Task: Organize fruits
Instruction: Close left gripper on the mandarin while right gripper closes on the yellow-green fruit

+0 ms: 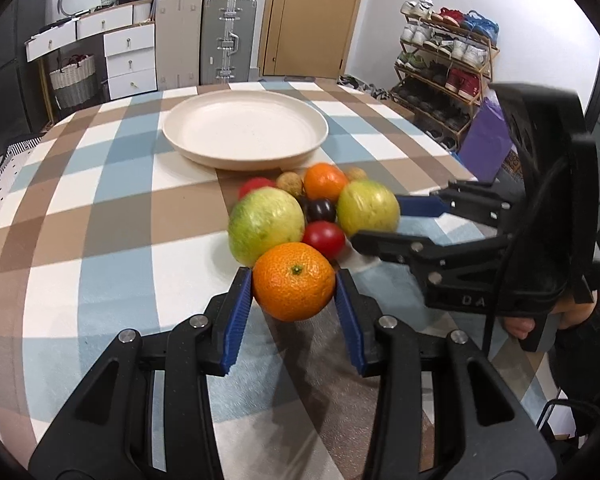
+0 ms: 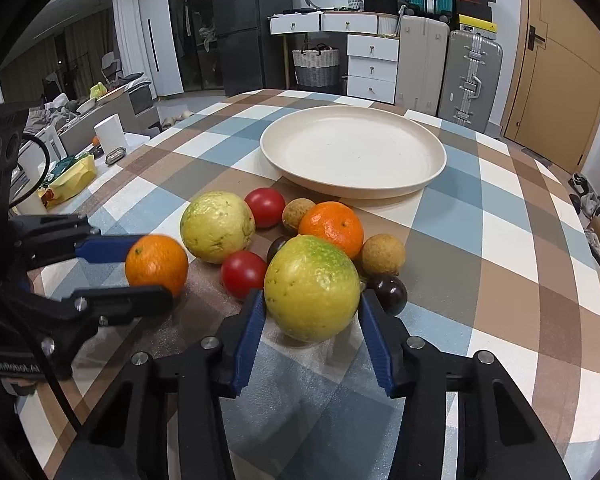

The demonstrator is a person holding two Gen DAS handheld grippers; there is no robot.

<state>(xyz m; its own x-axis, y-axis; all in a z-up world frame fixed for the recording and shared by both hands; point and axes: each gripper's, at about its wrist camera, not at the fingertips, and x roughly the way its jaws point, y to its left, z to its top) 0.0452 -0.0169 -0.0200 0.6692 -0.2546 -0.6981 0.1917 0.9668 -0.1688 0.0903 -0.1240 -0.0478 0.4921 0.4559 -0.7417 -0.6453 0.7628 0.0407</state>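
Left tool (image 1: 294, 286) clamped on firm, light orange (image 1: 294, 286); right tool (image 2: 312, 308) pinching heavier, smooth guava (image 2: 312, 288) across its widest girth.

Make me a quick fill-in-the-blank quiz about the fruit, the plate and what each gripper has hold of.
1. The left gripper is shut on an ____.
2. The right gripper brackets a green-yellow guava; the second guava lies to its ____ in the right wrist view.
3. The cream plate holds ____ fruit.
4. The plate stands ____ the fruit pile as both cameras look.

Missing words: orange; left; no; behind
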